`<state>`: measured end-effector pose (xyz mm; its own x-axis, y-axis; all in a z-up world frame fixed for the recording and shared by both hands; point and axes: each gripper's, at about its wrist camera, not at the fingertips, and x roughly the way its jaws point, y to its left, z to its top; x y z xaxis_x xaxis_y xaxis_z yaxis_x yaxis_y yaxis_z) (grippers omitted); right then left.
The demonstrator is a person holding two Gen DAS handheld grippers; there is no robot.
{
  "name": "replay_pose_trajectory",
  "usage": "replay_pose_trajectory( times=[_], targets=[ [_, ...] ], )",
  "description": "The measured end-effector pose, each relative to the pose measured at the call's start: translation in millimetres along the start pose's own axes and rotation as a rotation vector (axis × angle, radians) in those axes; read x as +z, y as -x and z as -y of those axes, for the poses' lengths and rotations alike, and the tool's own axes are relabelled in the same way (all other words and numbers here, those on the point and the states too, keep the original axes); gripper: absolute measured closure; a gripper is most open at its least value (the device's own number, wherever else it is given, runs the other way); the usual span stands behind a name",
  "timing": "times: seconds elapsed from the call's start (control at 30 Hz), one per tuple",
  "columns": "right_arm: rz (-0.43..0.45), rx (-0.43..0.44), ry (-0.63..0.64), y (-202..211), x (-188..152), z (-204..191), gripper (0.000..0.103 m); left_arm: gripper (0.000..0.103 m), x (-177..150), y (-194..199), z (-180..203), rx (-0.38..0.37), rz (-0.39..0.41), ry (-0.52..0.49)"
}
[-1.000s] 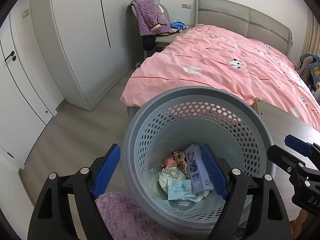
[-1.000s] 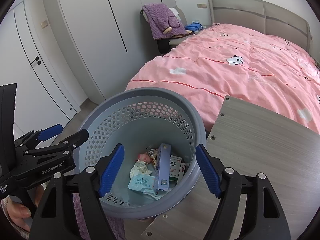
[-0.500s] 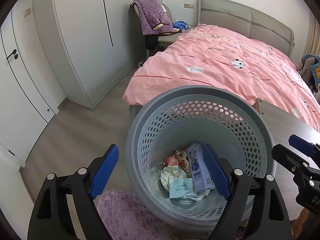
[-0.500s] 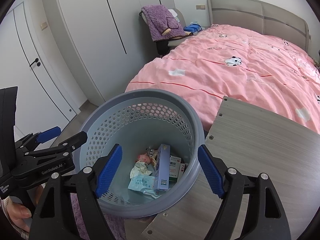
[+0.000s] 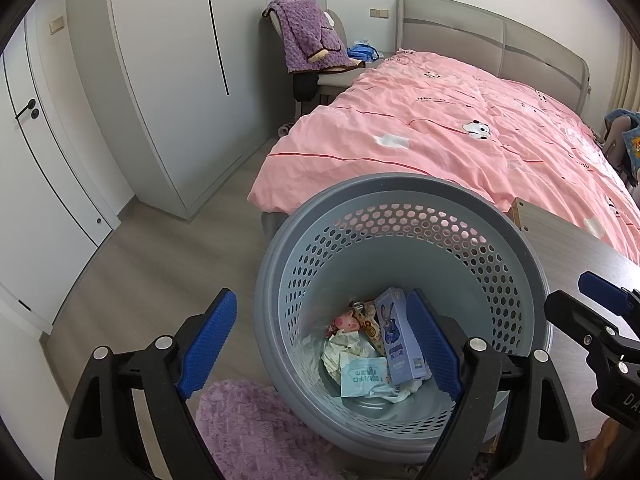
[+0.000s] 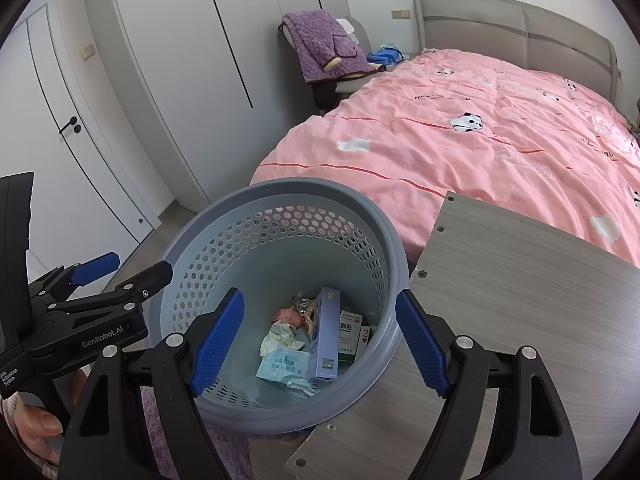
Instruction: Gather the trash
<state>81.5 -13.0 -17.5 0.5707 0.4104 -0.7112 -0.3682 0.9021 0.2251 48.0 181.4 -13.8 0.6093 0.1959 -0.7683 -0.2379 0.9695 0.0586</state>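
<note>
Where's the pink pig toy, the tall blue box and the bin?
Pig toy (image 5: 345,321), left wrist view, on its face.
Blue box (image 6: 326,332), right wrist view, on its side panel.
Bin (image 5: 400,178), left wrist view, on its far rim.

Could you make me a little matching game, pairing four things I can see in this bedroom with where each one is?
Things
1. tall pale-blue cardboard carton with a rabbit picture
2. fuzzy purple blanket
3. round grey perforated plastic basket
4. small black-and-white panda print

Places
A. on the pink bed cover
B. draped over the chair by the wardrobe
C. standing inside the basket among crumpled wrappers
D. on the floor beside the grey wood-grain tabletop

Pairs: 1-C, 2-B, 3-D, 4-A
</note>
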Motion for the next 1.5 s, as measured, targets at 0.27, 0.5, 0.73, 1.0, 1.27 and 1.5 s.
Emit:
replay_pose_trajectory(
  times=[0.27,0.5,0.73,1.0,1.27,1.5],
  targets=[
    [0.0,0.0,0.0,0.0,0.0,0.0,0.026,0.02,0.6,-0.1,-0.1,0.01,0.001,0.005],
    [0.002,0.0,0.001,1.1,-0.4,0.3,0.026,0.02,0.9,-1.6,-0.8,0.008,0.0,0.005],
    [0.001,-0.001,0.001,1.1,-0.3,0.4,0.026,0.02,0.4,-1.7,-0.9,0.009,-0.001,0.005],
    [-0.004,-0.003,0.003,0.4,-0.7,0.6,0.026,0.02,-1.0,-4.7,-0.6,0.011,-0.005,0.003],
    [0.006,-0.013,0.006,3.3,-2.1,0.7,0.017,0.02,-3.0,-5.1,0.6,0.014,-0.008,0.001],
    [0.003,-0.014,0.006,2.3,-1.5,-0.1,0.017,0.02,-3.2,-5.0,0.1,0.015,-0.009,0.002]
  ],
)
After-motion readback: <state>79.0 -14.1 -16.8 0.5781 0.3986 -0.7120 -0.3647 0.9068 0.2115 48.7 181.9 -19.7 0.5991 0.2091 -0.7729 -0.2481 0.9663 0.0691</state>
